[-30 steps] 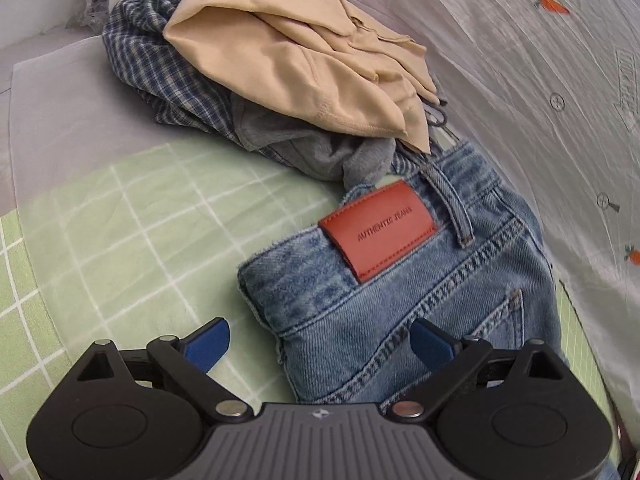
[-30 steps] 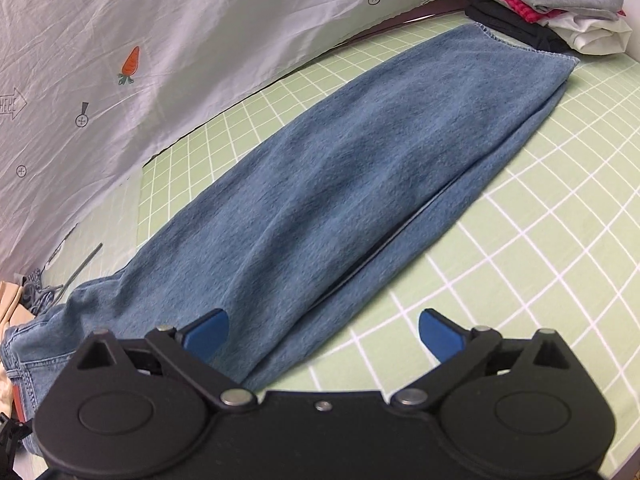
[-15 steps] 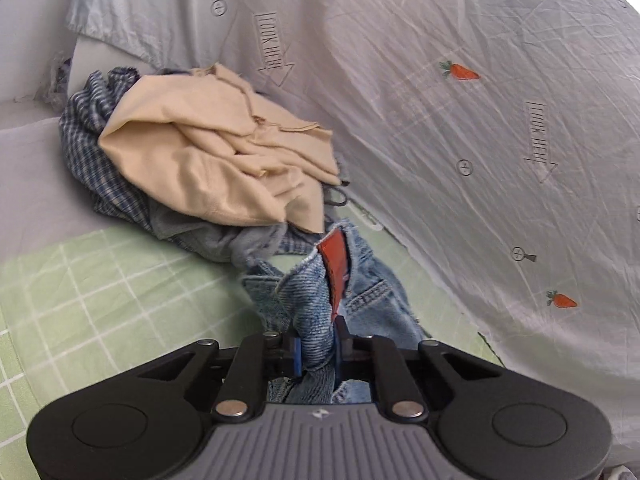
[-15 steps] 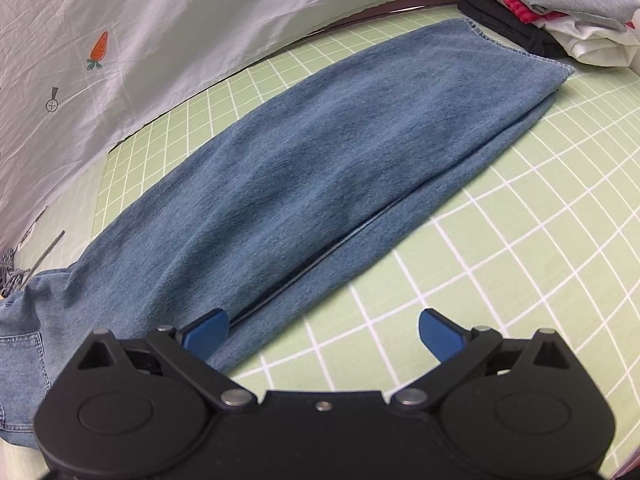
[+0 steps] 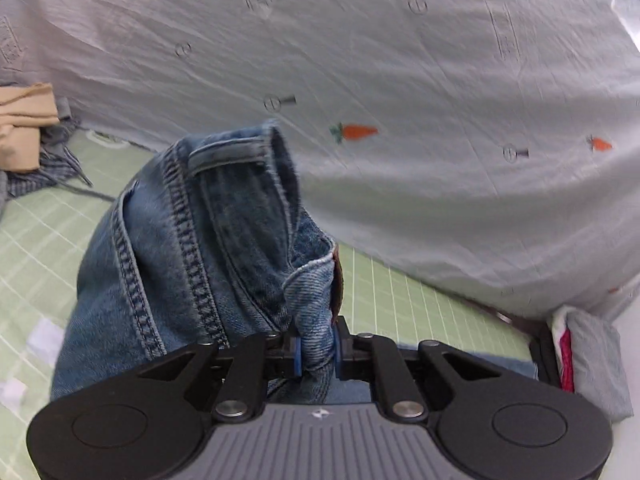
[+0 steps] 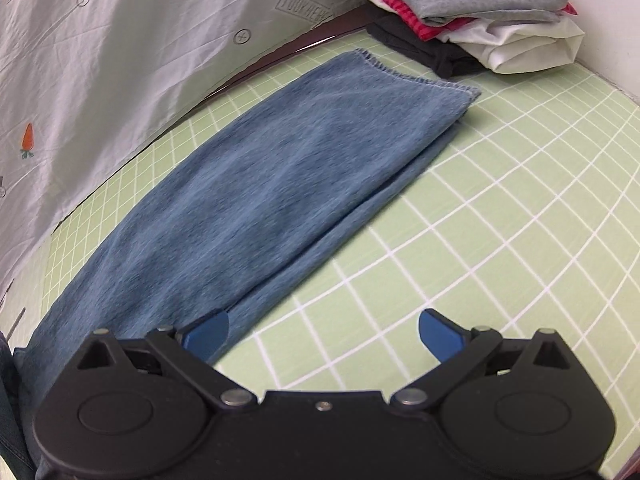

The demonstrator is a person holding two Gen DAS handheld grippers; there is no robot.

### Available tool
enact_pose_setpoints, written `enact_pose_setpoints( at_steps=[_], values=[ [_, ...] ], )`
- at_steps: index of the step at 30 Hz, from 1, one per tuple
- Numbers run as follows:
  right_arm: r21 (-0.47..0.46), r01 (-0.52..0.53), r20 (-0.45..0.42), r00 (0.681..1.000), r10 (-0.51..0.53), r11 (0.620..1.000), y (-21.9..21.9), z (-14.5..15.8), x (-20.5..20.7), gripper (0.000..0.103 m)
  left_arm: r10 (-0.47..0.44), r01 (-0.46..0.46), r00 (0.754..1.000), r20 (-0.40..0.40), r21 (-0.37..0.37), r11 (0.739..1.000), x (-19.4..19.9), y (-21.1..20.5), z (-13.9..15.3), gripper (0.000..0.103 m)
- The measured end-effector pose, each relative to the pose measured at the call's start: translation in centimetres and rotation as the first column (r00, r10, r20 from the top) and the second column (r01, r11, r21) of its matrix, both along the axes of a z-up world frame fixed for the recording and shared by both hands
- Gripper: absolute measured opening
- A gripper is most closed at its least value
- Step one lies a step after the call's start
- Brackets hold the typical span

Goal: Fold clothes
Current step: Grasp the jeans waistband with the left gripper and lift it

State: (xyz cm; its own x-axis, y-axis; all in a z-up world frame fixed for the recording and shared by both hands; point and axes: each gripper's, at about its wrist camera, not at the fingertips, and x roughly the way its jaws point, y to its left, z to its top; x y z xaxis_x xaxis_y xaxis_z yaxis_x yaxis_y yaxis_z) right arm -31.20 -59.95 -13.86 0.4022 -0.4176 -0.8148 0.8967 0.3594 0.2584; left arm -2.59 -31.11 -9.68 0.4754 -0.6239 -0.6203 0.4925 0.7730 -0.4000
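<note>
My left gripper is clenched on the waistband of 1 pair of faded blue denim jeans; 2 blue pads press the fabric from both sides, and the waist end is bunched up and raised off the pale green mat w/ white grid lines. Brown leather patch shows edge-on just above the pads. View is motion-blurred.

My right gripper is released, jaws wide apart, nothing between; its left blue fingertip sits over the near edge of the jeans legs, contact unclear. Legs lie flat on the mat, 1 stacked on the other, hems toward the far corner.

1 pile of folded clothes at that corner, just beyond the hems: I count 4 layers – grey on top, red/pink, white, dark at bottom. Same pile shows at right edge of left view.

1 unfolded heap at far left of left view: beige garment on blue checked fabric, well apart from the waistband.

White sheet w/ orange carrot prints hangs behind the mat; 3 carrots in left view, 1 in right.
</note>
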Motion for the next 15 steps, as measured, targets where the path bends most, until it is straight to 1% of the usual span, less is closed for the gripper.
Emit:
enact_pose_setpoints(
  at_steps=[1, 2, 3, 5, 6, 8, 9, 10, 11, 12, 14, 15],
  values=[
    [0.0, 0.008, -0.003, 1.0, -0.008, 1.0, -0.7, -0.2, -0.4, 0.102, -0.024, 0.027, 0.999, -0.04, 0.081, 0.996, -0.4, -1.8, -1.9, 0.016],
    [0.003, 0.017, -0.008, 1.0, -0.017, 1.0, -1.4, -0.4, -0.9, 0.102, -0.041, 0.054, 0.996, -0.082, 0.167, 0.985, -0.8, -3.5, -3.8, 0.018],
    [0.006, 0.027, -0.014, 1.0, -0.027, 1.0, -2.1, -0.6, -1.3, 0.102, -0.055, 0.073, 0.995, -0.089, 0.222, 0.972, -1.4, -4.7, -5.0, 0.018],
    [0.012, 0.039, -0.022, 0.999, -0.039, 0.999, -3.2, -1.1, -2.2, 0.102, -0.087, 0.095, 0.995, -0.04, 0.278, 0.956, -2.7, -6.0, -5.9, 0.029],
    [0.015, 0.044, -0.025, 0.999, -0.044, 0.999, -3.6, -1.3, -2.5, 0.102, -0.108, 0.112, 0.994, -0.031, 0.304, 0.946, -3.1, -6.4, -5.9, 0.032],
    [0.027, 0.053, -0.027, 0.998, -0.053, 0.998, -4.2, -1.9, -3.2, 0.102, -0.117, 0.126, 0.992, -0.044, 0.32, 0.939, -3.1, -6.9, -5.7, 0.041],
    [0.041, 0.061, -0.027, 0.998, -0.06, 0.997, -4.5, -2.2, -3.4, 0.102, -0.119, 0.131, 0.991, -0.058, 0.32, 0.938, -3.0, -6.9, -5.6, 0.043],
    [0.056, 0.069, -0.026, 0.997, -0.068, 0.996, -4.7, -2.6, -3.5, 0.102, -0.121, 0.138, 0.99, -0.072, 0.317, 0.938, -2.9, -6.8, -5.3, 0.05],
    [0.056, 0.07, -0.026, 0.997, -0.068, 0.996, -4.8, -2.8, -3.5, 0.103, -0.123, 0.143, 0.989, -0.084, 0.313, 0.939, -2.9, -6.7, -5.1, 0.053],
    [0.047, 0.065, -0.025, 0.998, -0.064, 0.997, -4.8, -2.9, -3.4, 0.103, -0.121, 0.144, 0.988, -0.091, 0.307, 0.941, -2.8, -6.5, -4.7, 0.058],
    [0.029, 0.047, -0.04, 0.998, -0.046, 0.998, -4.8, -3.1, -2.9, 0.103, -0.111, 0.133, 0.99, -0.092, 0.276, 0.952, -2.7, -5.7, -3.4, 0.074],
    [0.021, 0.037, -0.049, 0.998, -0.036, 0.999, -4.8, -3.2, -2.6, 0.103, -0.101, 0.12, 0.991, -0.085, 0.265, 0.957, -2.6, -5.2, -2.7, 0.076]
  ],
)
